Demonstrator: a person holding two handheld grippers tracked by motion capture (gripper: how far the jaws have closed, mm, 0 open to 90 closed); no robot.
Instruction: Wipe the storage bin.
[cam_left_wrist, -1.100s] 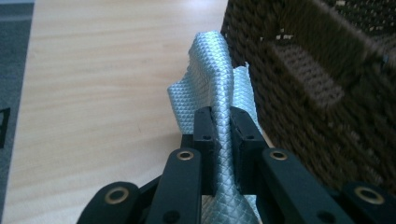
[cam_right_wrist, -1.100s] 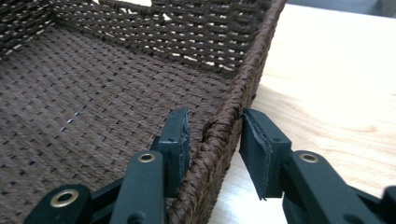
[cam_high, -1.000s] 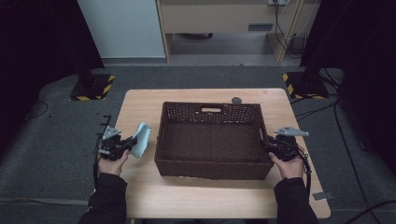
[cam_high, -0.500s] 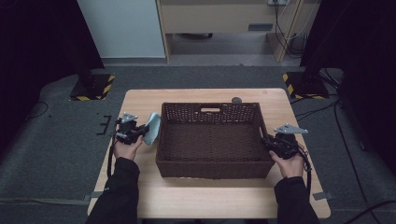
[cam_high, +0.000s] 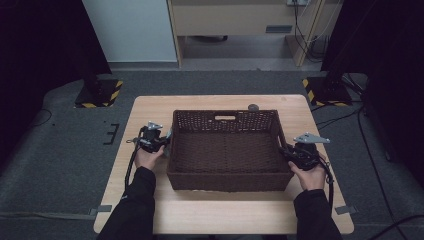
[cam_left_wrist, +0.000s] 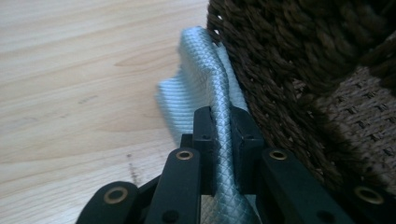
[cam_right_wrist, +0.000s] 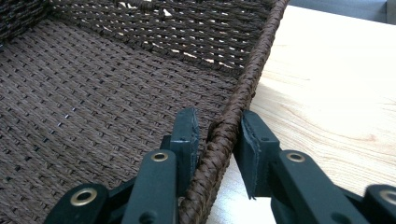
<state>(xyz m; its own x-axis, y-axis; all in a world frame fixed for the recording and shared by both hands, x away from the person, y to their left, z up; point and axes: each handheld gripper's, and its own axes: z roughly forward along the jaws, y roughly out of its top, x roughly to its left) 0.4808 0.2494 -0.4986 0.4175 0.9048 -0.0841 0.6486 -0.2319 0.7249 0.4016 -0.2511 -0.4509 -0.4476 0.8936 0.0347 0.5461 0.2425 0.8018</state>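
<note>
A dark brown woven basket (cam_high: 225, 182) stands in the middle of the wooden table (cam_high: 150, 210). My left gripper (cam_high: 162, 140) is at the basket's left wall, shut on a pale blue-grey cloth (cam_high: 169, 136). In the left gripper view the cloth (cam_left_wrist: 196, 60) runs between the pads of the gripper (cam_left_wrist: 223, 116) and lies against the basket's wall (cam_left_wrist: 289, 56). My right gripper (cam_high: 286, 152) straddles the basket's right rim (cam_right_wrist: 252, 79). Its jaws (cam_right_wrist: 217, 121) have just been closing and now press the rim from both sides, one inside the basket and one outside.
A small dark round object (cam_high: 253, 106) lies at the table's far edge behind the basket. Bare table runs along the left, right and front of the basket. Yellow-and-black striped stand bases (cam_high: 102, 95) (cam_high: 325, 92) sit on the floor beyond the table.
My left hand has carried the cloth rightward and lower, from out on the left of the table up to the basket's left wall. The right hand has stayed at the rim.
</note>
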